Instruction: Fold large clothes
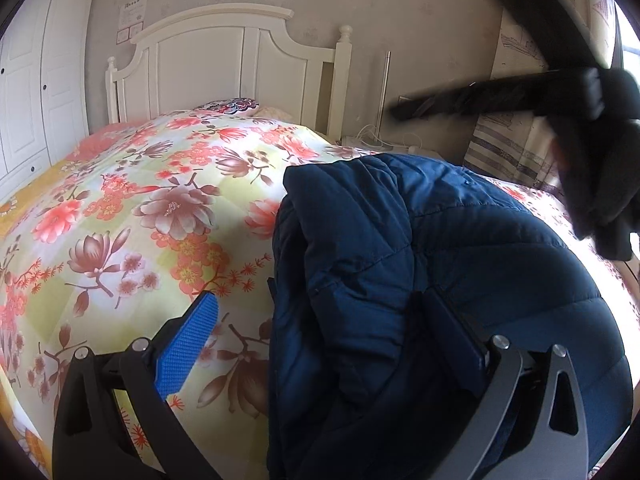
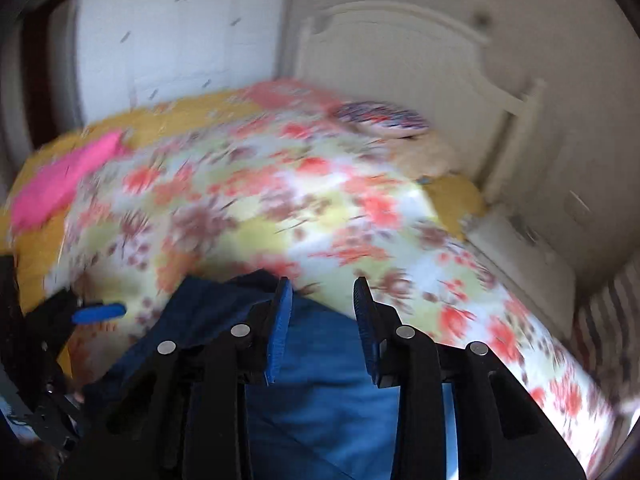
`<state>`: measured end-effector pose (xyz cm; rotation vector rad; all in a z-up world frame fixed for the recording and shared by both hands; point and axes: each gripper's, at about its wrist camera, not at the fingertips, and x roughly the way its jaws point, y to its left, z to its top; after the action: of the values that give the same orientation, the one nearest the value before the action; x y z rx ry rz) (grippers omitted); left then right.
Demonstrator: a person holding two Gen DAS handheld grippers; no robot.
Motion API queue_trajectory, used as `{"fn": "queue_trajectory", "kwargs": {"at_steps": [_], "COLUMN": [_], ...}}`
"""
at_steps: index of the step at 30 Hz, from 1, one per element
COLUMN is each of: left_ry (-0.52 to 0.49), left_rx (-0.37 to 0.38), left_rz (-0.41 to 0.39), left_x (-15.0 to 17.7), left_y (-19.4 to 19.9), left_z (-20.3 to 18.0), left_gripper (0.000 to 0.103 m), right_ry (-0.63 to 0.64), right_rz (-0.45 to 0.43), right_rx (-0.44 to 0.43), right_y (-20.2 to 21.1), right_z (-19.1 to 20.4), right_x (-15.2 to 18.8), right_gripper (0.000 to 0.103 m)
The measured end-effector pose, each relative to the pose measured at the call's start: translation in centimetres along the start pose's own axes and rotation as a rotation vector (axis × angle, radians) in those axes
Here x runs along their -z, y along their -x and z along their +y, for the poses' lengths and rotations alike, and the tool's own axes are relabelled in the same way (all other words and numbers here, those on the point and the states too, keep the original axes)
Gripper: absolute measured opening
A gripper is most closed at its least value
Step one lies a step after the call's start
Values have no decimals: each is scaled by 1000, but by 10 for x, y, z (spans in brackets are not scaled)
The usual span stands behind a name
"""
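The left tool [image 1: 320, 344] is standing wide, with a thick bunch of the puffy dark blue quilted jacket [image 1: 400, 240] sitting between its blue bumpy pads [image 1: 192, 340]. It is not pinching the cloth. The right tool [image 2: 322, 320] is standing partly spread, with nothing between its pads, hanging just over the smooth blue cloth of the same jacket. That view is blurry, so this tool is likely moving fast.

The jacket is lying in a lumpy heap on the flowery pink and yellow quilt [image 1: 140, 208] of the bed, near the side closest to the tools.

To fold well, each tool should be grabbing one edge, not the fat middle, then pulling the jacket flat before laying one half over the other.
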<state>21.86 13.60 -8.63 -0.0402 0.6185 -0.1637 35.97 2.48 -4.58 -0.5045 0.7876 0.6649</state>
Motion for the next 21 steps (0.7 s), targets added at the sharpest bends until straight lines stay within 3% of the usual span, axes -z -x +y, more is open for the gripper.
{"fn": "queue_trajectory", "kwargs": {"at_steps": [1, 3, 5, 8, 11, 15, 17, 20, 21], "left_ry": [-1, 10, 25, 16, 13, 20, 21, 21, 23], "left_rx": [-2, -32, -2, 3, -3, 6, 4, 0, -9], "left_rz": [0, 6, 27, 28, 17, 18, 16, 17, 21], "left_x": [0, 1, 1, 1, 2, 2, 3, 2, 2], "left_y": [0, 0, -4, -3, -1, -2, -1, -1, -2], "left_z": [0, 2, 6, 5, 4, 5, 4, 4, 4], "left_gripper": [101, 101, 101, 101, 101, 101, 101, 101, 101], "right_ry": [40, 24, 34, 1, -93, -215, -216, -252, -293], "right_rz": [121, 159, 164, 96, -46, -171, -162, -62, -141], "right_rx": [-19, -13, -1, 13, 43, 76, 116, 110, 93], "right_y": [-37, -59, -57, -20, 34, 97, 97, 45, 40], "right_z": [9, 9, 8, 7, -12, -29, -27, -20, -21], "right_x": [6, 4, 0, 7, 19, 59, 82, 120, 130], "right_gripper": [32, 32, 32, 32, 32, 33, 36, 38, 39]}}
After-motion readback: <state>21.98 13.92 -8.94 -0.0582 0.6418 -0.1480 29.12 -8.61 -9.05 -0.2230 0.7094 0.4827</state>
